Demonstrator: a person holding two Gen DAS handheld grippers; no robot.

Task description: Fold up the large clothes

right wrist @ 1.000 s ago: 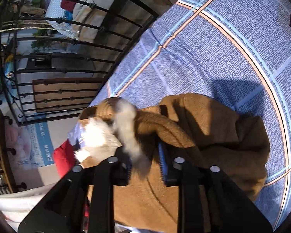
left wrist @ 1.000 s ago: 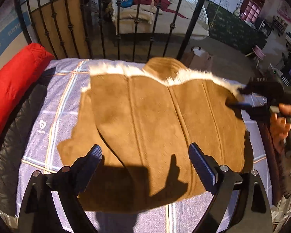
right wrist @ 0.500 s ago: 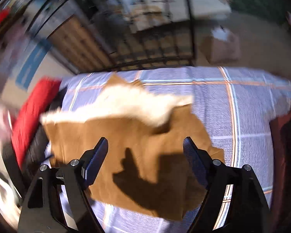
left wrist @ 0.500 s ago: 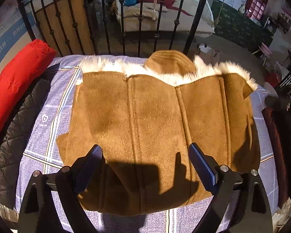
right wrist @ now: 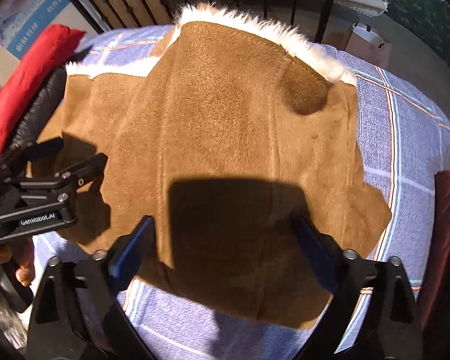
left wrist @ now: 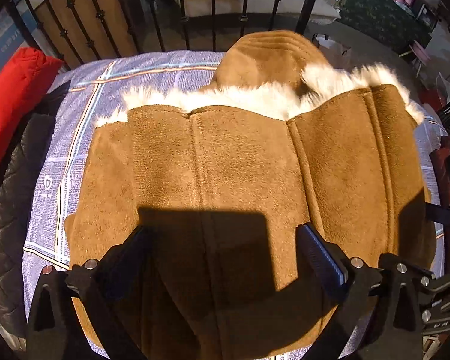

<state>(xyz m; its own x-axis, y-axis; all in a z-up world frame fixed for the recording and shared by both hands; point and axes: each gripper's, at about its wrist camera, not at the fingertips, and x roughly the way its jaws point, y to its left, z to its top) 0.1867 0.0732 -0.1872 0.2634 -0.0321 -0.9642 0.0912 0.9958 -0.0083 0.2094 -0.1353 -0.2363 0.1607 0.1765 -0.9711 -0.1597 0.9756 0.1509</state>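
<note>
On the checked bedspread (left wrist: 75, 138) lies a tan coat (left wrist: 240, 165).

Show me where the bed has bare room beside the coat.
Bare blanket lies right of the coat, and a strip before its near hem. The left edge is crowded: black jacket and red jacket.

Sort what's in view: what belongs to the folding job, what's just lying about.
Job: brown coat, flat on the checked sheet; left gripper and right gripper, both opening, nothing between the fingers.

Lying about: red jacket, black quilted jacket, dark red garment, iron railing.
</note>
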